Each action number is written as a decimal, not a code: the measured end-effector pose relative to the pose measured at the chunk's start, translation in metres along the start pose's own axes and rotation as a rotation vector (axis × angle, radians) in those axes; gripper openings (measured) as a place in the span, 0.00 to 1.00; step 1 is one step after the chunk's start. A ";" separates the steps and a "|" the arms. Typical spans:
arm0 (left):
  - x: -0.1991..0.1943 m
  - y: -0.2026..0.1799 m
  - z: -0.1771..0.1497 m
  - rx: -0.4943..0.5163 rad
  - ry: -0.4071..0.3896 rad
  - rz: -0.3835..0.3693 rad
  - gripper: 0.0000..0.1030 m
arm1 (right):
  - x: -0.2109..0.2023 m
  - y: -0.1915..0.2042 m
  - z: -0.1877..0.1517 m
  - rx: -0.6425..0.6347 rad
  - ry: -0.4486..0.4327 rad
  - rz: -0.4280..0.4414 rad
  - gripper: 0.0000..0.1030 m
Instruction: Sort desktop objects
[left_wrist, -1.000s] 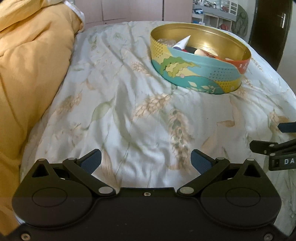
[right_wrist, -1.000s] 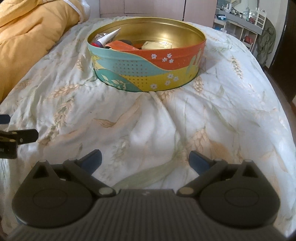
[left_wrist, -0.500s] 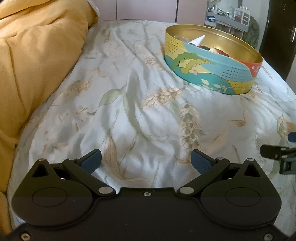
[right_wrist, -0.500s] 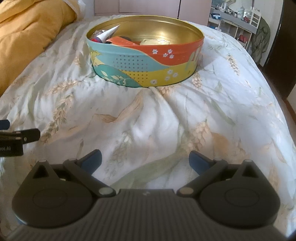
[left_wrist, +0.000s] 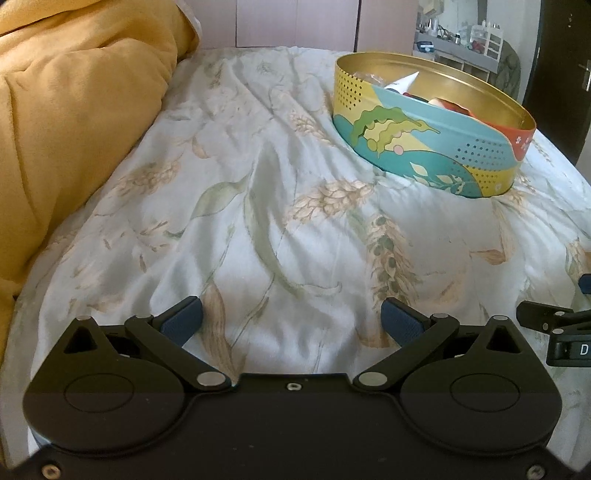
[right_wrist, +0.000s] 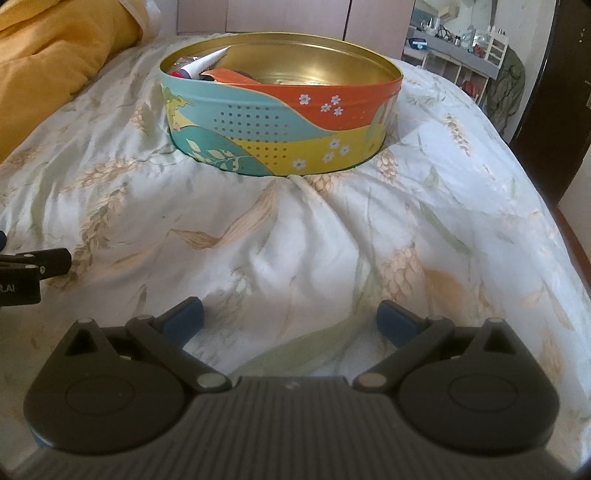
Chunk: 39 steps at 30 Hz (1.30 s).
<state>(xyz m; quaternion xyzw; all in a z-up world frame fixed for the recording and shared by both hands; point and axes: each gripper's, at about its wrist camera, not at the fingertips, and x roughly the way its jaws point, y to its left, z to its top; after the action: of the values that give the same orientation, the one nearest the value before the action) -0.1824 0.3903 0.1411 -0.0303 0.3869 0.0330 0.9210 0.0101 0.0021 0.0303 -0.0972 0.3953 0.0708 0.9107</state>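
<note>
Bed (left_wrist: 280, 236), floral sheet — fills the space ahead of both claws; no loose object lies on any stretch of it that shows. Yellow quilt (left_wrist: 74, 122) bunched far left of the left claw.

Round tin (right_wrist: 280, 122), gold inside, painted teal, orange and yellow — sits on the bed straight ahead of the right claw, well apart from it; from the left claw it lies ahead and to the right. Inside: a white tube (right_wrist: 207, 62) leaning on the far-left wall, an orange packet (right_wrist: 236, 76), a pale piece beside it, darker bits too hidden to name.

Judgement on progress: sorting looks finished or close to it. Things are in the tin, nothing waits on the sheet within view. What lies outside both views I cannot tell.

Left claw (left_wrist: 291, 321) — jaws spread wide, nothing between them, low over the sheet. Right claw (right_wrist: 290, 319) — same, wide and empty. Each one's side shows at the edge of the other's view.

Writing: a white "D" on the right claw's body at the right edge of the left view; letters like "t.AI" on the left claw's body at the left edge of the right view, cut off. No readable words on the tin.
</note>
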 end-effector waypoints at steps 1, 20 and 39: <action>0.001 -0.001 0.000 0.002 -0.004 0.002 1.00 | 0.001 0.000 0.000 -0.001 -0.004 -0.001 1.00; 0.009 -0.018 -0.004 0.073 -0.057 -0.005 1.00 | 0.008 0.004 -0.014 0.055 -0.106 -0.041 1.00; 0.015 -0.020 -0.016 0.087 -0.127 0.014 1.00 | 0.009 0.005 -0.017 0.049 -0.122 -0.045 1.00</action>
<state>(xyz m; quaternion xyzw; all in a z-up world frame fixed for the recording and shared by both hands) -0.1817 0.3693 0.1194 0.0146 0.3291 0.0243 0.9439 0.0030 0.0038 0.0121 -0.0792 0.3384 0.0464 0.9365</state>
